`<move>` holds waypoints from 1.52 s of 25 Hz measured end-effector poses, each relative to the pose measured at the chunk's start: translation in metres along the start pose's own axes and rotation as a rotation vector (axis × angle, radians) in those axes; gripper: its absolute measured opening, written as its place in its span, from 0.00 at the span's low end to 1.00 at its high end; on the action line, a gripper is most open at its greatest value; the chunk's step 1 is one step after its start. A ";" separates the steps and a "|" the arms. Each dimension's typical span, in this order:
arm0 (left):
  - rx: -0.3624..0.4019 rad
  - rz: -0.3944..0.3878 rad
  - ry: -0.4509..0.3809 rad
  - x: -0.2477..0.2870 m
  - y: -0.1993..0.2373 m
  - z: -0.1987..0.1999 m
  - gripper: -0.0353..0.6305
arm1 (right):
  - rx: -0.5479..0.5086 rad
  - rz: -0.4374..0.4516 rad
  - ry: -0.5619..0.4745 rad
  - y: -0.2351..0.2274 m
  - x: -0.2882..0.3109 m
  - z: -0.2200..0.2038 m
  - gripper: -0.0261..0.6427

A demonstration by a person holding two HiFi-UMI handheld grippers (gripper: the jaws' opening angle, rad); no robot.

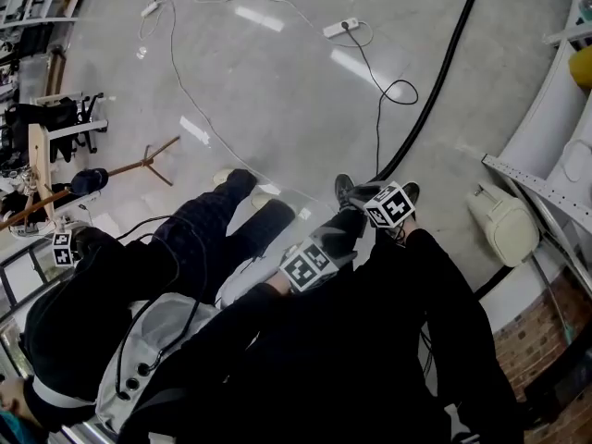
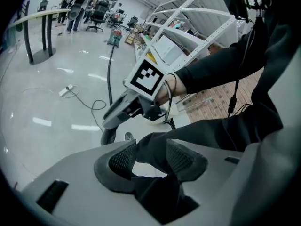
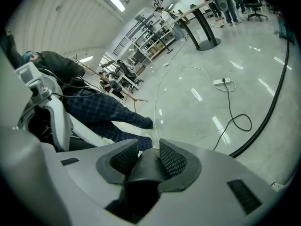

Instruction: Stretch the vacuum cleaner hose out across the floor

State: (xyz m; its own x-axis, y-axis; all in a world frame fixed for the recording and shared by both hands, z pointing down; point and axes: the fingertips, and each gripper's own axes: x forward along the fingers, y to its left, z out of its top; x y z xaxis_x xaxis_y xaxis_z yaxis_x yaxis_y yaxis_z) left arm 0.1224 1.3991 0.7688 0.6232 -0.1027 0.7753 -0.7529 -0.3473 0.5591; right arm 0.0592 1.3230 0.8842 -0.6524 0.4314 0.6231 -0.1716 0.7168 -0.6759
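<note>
Inspecting the right gripper [image 3: 144, 152] first: found its jaws drawn narrow, pads [image 3: 171, 161] pressed on both sides of the dark, rounded end of the vacuum cleaner hose [image 1: 437, 80].

Traced that hose from the grip, just beside the wearer's shoe [image 1: 344, 188], in one long gentle curve over the polished grey floor [image 1: 277, 100] to the upper right edge of the head view. Found it lying flat along the whole visible run. Confirmed the same from the left gripper view: hose end caught at the right gripper's tips, low near the floor, and leading off toward distant chairs and people.

Checked the left gripper [image 2: 151, 157]: jaws standing moderately apart, no thing seen pressed between the pads, only dark trouser cloth [image 2: 197, 135] showing through the gap beyond the tips. Located it in the head view just left of the right gripper, above the wearer's black-clad legs, not touching the hose.

Logged also:
- a white power strip [image 1: 340, 28] on the floor left of the hose, with its black cable [image 1: 398, 91] looped once and running down close beside the hose end
- a second power strip [image 1: 150, 9] further left, with a thin pale cord [image 1: 185, 91] wandering over the floor
- a seated person in checked trousers [image 1: 217, 220] at the wearer's left
- a wooden stand [image 1: 148, 162]
- a cream-coloured bag [image 1: 504, 225] beside white shelving [image 1: 541, 118] on the right

Could not determine the hose's far end: cut off in the head view, too small in both gripper views.
</note>
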 end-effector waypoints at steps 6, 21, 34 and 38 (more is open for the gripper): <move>0.028 -0.015 0.022 0.006 0.032 -0.024 0.37 | 0.057 -0.035 -0.045 -0.028 0.077 0.022 0.25; -0.003 -0.030 -0.016 0.019 0.070 -0.008 0.37 | -0.110 -0.100 0.093 -0.026 0.146 0.059 0.57; 0.091 -0.021 0.101 0.029 0.020 0.031 0.37 | 0.001 -0.193 0.028 -0.031 -0.021 0.036 0.57; 0.238 0.002 0.165 0.036 0.010 0.048 0.37 | 0.030 -0.232 -0.076 -0.034 -0.081 0.050 0.54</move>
State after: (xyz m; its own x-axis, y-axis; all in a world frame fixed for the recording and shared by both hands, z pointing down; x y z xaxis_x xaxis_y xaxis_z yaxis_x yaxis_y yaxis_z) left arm 0.1473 1.3467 0.7884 0.5640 0.0421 0.8247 -0.6712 -0.5584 0.4875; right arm 0.0812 1.2362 0.8369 -0.6464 0.2140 0.7324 -0.3447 0.7745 -0.5305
